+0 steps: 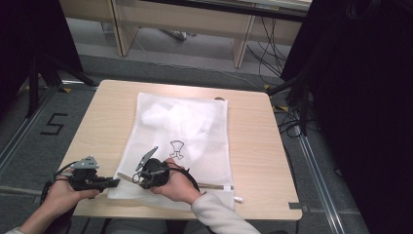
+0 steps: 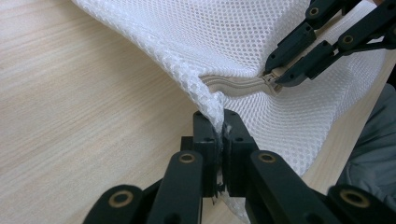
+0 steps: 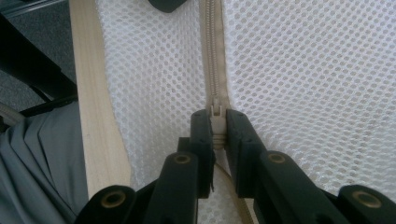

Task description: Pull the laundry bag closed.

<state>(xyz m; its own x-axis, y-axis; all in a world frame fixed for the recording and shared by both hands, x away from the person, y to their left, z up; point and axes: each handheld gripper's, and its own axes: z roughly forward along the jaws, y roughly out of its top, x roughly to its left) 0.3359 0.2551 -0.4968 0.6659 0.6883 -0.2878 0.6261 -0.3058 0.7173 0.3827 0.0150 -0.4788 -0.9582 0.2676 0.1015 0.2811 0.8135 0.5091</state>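
Left gripper view: left gripper [image 2: 219,126] pinched limp white mesh laundry bag [image 2: 243,37] corner | right gripper [image 3: 217,130] clamped beige zipper slider [image 3: 215,112] | soft, light, snag-prone; best gripped at corner and slider.

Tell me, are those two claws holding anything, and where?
Both grip one white mesh laundry bag. The left gripper pinches its corner edge beside the zipper's end; the right gripper clamps the zipper slider.
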